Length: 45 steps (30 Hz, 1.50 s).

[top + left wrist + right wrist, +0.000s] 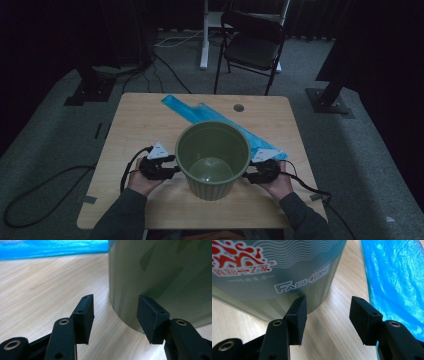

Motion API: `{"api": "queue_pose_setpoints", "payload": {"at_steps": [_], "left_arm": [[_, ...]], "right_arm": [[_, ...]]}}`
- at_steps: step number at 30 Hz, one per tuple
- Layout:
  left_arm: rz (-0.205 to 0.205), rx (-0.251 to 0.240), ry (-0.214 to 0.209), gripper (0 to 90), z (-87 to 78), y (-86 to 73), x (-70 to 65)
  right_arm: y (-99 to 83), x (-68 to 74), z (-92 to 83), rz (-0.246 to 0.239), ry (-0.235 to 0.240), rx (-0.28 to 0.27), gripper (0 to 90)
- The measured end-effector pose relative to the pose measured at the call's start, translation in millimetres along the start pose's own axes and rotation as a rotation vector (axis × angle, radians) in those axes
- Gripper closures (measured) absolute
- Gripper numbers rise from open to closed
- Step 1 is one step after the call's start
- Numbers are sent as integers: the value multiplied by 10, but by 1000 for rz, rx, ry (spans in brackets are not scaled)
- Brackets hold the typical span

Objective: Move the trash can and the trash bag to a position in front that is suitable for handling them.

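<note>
Low over the near half of the table point(140, 120), the person's two forearms come in from the bottom of the high view, sleeves dark, each hand wrapped around a gripper and pointed inward at the green bucket point(212, 162) that stands between them. The left gripper point(170, 167) sits just beside the bucket's left wall, held roughly level; in the left gripper view its jaws stand wide apart with nothing between the pads, the bucket's smooth green side point(160, 277) rising just ahead and toward the right-hand jaw. The right gripper point(250, 174) mirrors it on the other side. Its jaws are also spread wide and hold nothing (in the right gripper view the printed wall of the bucket point(274, 270) looms ahead of the left-hand jaw, bare wood ahead of the gap).

By count: one bucket, upright and open-topped, nothing in it; one blue plastic bag point(210, 117), lying flat and slanted across the table behind the bucket, its near end reaching past the right gripper; two grippers, each with a grey three-cornered plate and a trailing black cable.

The table is pale wood grain with a small round hole near its far edge. Around it lies grey carpet, dim; one black folding chair point(252, 45) stands beyond, with cables on the floor.
</note>
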State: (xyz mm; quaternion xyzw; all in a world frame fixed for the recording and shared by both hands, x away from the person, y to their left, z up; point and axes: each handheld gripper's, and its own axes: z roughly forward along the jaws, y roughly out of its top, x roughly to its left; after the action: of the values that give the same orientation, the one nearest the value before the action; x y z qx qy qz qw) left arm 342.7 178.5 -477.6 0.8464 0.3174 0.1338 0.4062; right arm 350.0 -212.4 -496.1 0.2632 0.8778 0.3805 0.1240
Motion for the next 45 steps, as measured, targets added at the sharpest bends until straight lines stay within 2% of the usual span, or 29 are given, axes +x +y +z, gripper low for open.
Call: {"api": "queue_pose_setpoints", "payload": {"at_steps": [1, 2, 4, 5, 8, 11, 13, 16, 18, 21, 22, 24, 25, 28, 31, 36, 40, 43, 44, 45], "left_arm": [[0, 0, 0, 481, 0, 0, 0], [1, 4, 22, 484, -11, -1, 50], [-7, 5, 37, 484, -14, 1, 97], [-7, 5, 37, 483, -14, 1, 97], [-18, 6, 78, 489, -11, 17, 195], [-32, 1, 92, 500, -1, 23, 264], [-55, -7, 106, 505, 13, 23, 333], [-86, -13, 92, 485, 12, -10, 393], [-83, -13, 95, 485, 11, -12, 393], [-83, -13, 97, 485, 17, -13, 392], [-80, -10, 99, 485, 24, -13, 390], [-83, -8, 98, 485, 42, -15, 397], [-83, -8, 98, 485, 42, -15, 397], [-87, -4, 98, 485, 55, -18, 415], [-90, -1, 98, 485, 73, -20, 429], [-85, -2, 99, 485, 83, -16, 427], [-92, -2, 97, 485, 91, -14, 434], [-95, -6, 98, 486, 91, -10, 436], [-95, -8, 99, 485, 89, -9, 434], [-95, -8, 99, 485, 89, -9, 434]], "right_arm": [[0, 0, 0, 0, 0, 0, 473], [61, -1, 53, 14, 4, 10, 473], [98, -4, 90, 18, 5, 13, 473], [98, -4, 90, 18, 5, 13, 473], [199, -22, 176, 10, 4, 24, 474], [289, -55, 254, 4, -4, 33, 474], [339, -77, 308, 19, -11, 34, 473], [374, -115, 353, 17, -23, 28, 459], [371, -182, 348, 21, -43, 27, 460], [329, -328, 350, 30, -93, 60, 473], [329, -328, 350, 30, -93, 60, 473], [246, -477, 388, 51, -117, 94, 491], [246, -477, 388, 51, -117, 94, 491], [150, -611, 449, 86, -133, 126, 505], [118, -658, 480, 103, -130, 136, 520], [73, -719, 547, 126, -110, 176, 601], [60, -737, 547, 135, -103, 177, 664], [55, -743, 528, 137, -103, 186, 793], [45, -745, 510, 149, -82, 190, 841], [45, -745, 510, 149, -82, 190, 841]]}}
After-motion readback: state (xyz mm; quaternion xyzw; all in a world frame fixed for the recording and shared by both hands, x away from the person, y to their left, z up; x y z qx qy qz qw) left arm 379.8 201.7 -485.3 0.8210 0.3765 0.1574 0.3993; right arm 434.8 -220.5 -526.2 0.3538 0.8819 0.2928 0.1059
